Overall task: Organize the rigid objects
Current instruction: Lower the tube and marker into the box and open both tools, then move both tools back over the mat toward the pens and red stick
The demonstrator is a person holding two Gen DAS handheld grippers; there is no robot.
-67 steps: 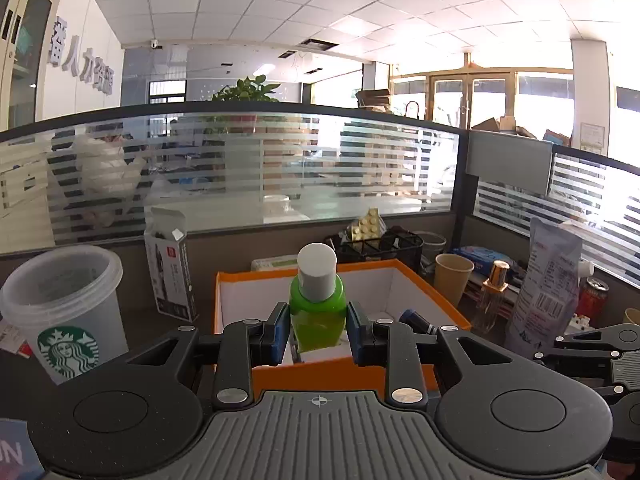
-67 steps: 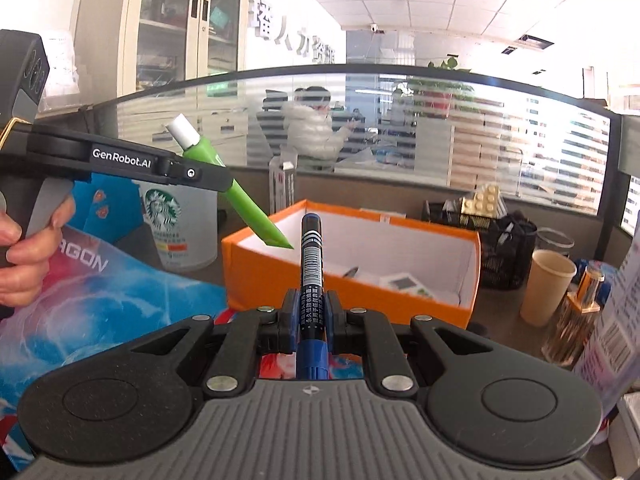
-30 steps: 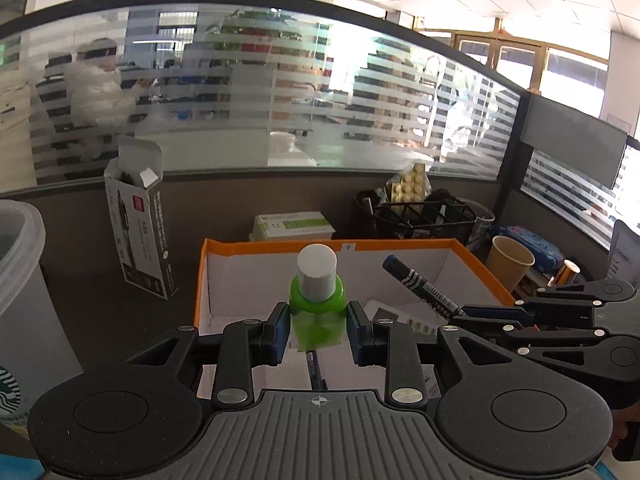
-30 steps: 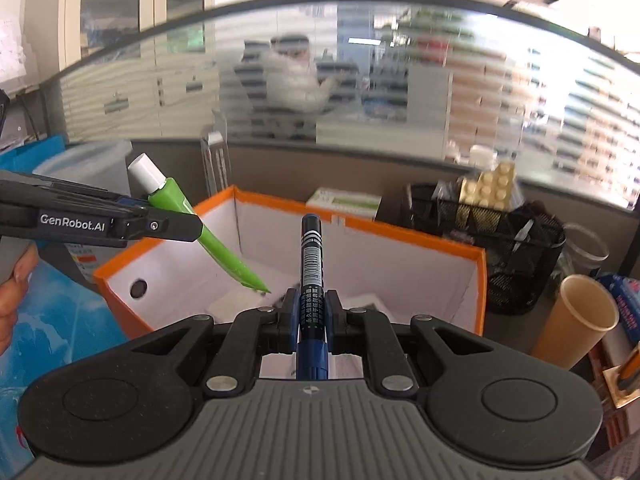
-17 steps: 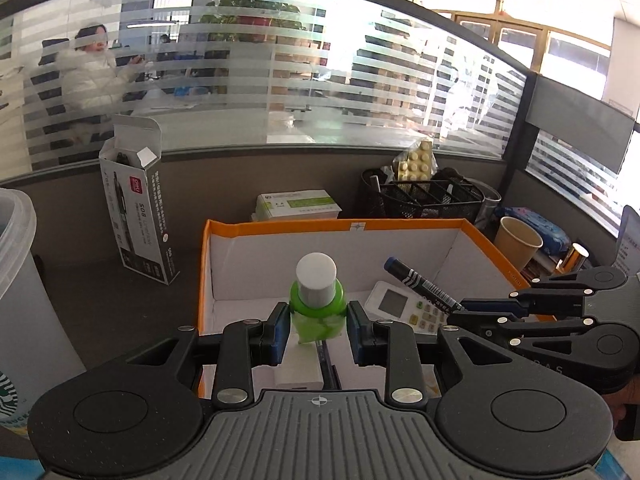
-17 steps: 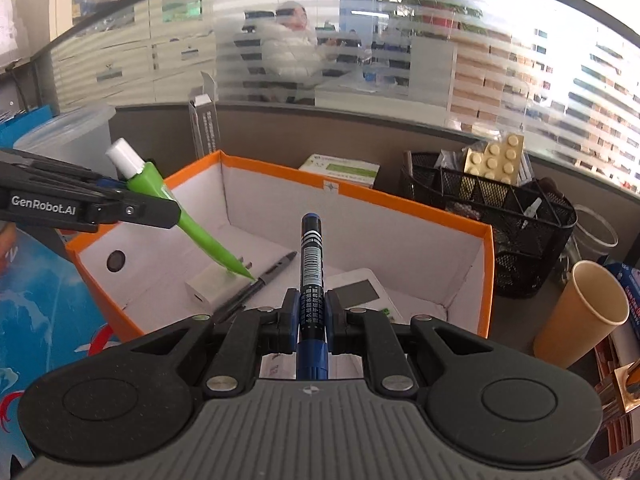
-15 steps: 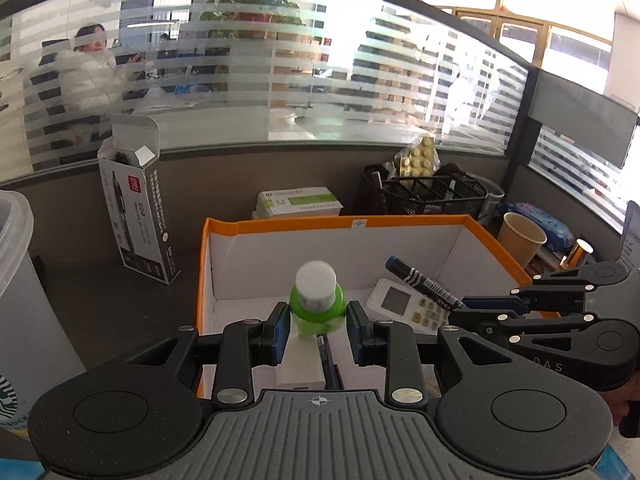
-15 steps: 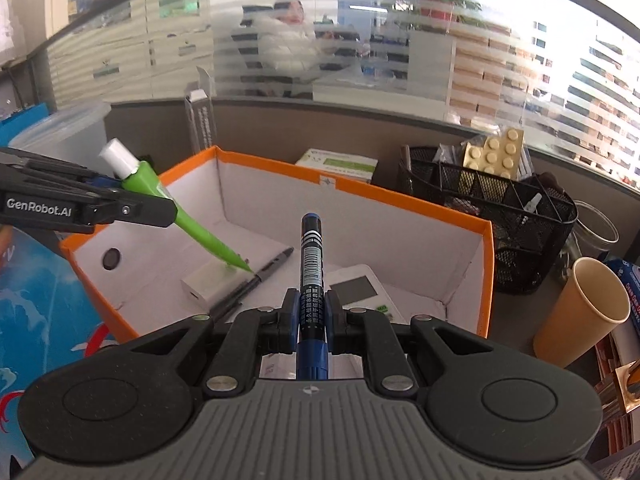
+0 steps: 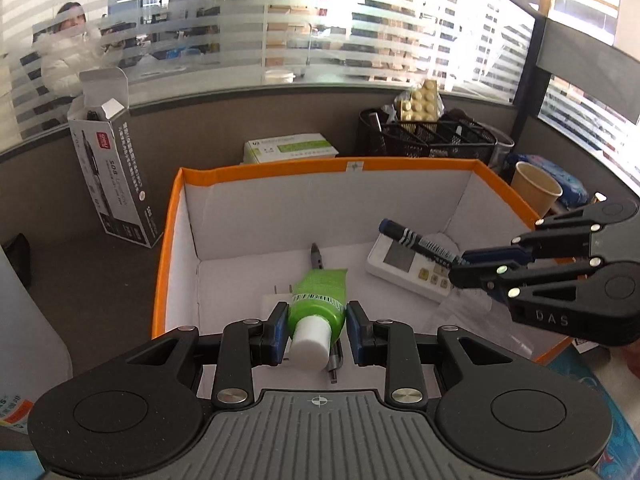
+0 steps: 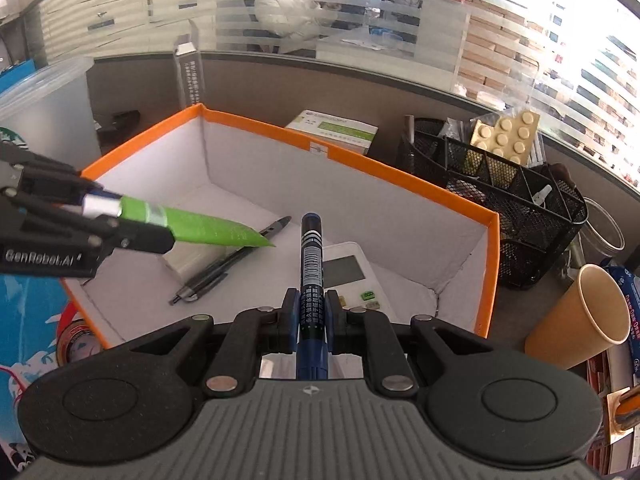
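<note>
My left gripper is shut on a green tube with a white cap and holds it tilted nose-down over the left half of the orange box. In the right wrist view the tube points right, above a black pen. My right gripper is shut on a blue marker that points forward over the box; the marker also shows in the left wrist view. A white calculator and a white block lie on the box floor.
A black mesh organizer with a yellow brick stands behind the box. A paper cup is at the right, a green-white carton behind, a dark pen carton and a Starbucks cup at the left.
The green tube has tipped from upright to nose-down, its cap now toward the left camera. Both grippers have come lower and closer over the box. Both stay shut.
</note>
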